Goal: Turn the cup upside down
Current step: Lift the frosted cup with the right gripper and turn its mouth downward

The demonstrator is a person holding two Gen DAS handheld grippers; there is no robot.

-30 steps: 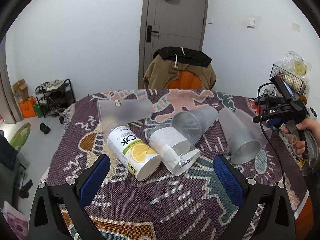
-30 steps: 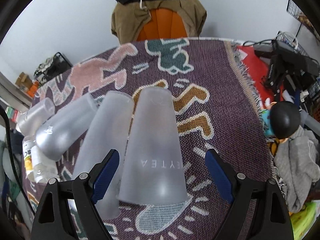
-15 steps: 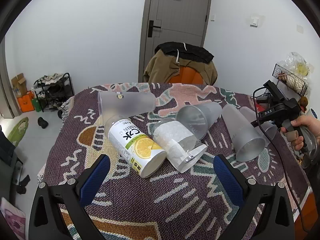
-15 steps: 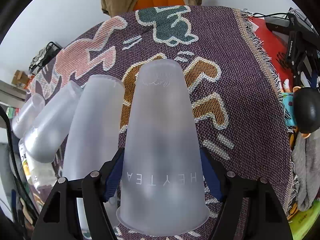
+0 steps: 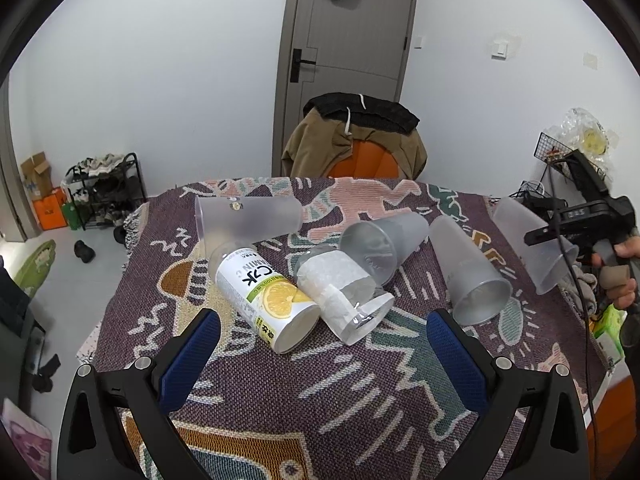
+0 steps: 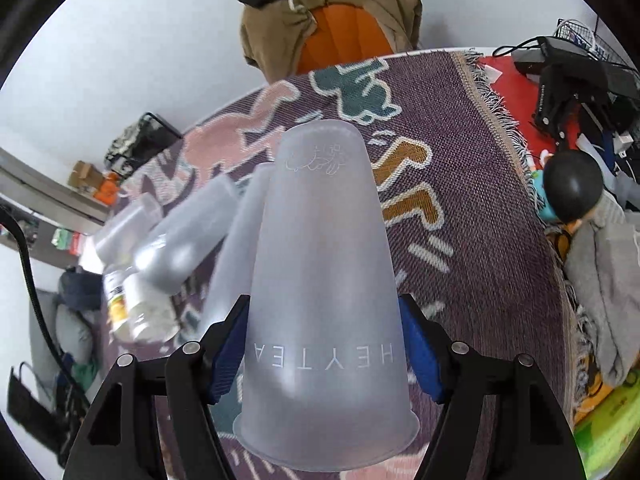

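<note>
Hovering above the near edge of the patterned blanket, the left gripper is holding its blue pads wide apart, gripping nothing; a lemon-label can and a paper-wrapped cup are lying just ahead between them. The right gripper is clamping the frosted cup near its rim, base pointing forward, raised off the blanket. A hand is gripping its handle.

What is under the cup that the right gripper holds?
Under the HEYTEA cup, held by the right gripper, lies the patterned blanket, with another frosted cup beside it. The blanket directly beneath is covered by the cup.
</note>
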